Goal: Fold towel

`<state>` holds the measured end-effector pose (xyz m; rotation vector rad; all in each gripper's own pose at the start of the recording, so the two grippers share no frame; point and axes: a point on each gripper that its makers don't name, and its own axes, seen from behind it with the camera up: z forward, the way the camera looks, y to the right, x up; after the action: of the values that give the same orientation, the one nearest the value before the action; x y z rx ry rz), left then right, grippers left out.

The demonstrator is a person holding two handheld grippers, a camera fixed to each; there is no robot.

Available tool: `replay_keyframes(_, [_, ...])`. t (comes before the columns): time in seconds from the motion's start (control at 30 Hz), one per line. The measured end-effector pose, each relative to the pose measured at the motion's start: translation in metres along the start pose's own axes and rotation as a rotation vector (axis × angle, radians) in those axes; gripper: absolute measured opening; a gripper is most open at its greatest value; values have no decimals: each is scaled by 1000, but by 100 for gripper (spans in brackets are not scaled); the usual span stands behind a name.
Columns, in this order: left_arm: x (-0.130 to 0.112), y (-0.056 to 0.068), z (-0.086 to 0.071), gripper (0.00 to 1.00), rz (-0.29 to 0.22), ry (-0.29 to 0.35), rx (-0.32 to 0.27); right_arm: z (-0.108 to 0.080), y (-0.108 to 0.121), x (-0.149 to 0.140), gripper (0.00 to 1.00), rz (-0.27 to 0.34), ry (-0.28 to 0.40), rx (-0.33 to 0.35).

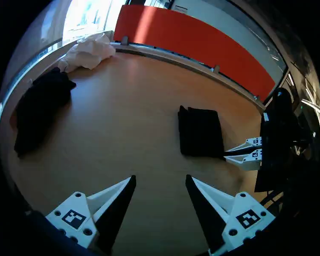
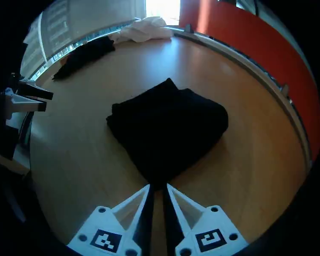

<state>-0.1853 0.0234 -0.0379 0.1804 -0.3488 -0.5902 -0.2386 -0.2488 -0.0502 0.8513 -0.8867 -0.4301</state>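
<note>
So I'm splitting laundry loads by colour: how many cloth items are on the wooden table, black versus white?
Black: 2 (folded black towel, crumpled black cloth heap)
White: 1 (crumpled white cloth heap)
Total: 3

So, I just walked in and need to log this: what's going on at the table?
A person is working with two handheld grippers. The black towel lies folded on the wooden table. The right gripper has its fingers nearly closed at the towel's near corner; whether it pinches cloth is unclear. The left gripper hangs open over bare wood.
</note>
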Motion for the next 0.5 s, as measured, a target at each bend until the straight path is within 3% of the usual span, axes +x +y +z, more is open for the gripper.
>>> replay_keyframes(0.27, [-1,1,-1,86,5,-1,-5,-6,6,5,4,-12,17,-16])
replay_keyframes(0.5, [3,4,-3,86,12,8,-14,-24,16,34,4,-21,81,-36])
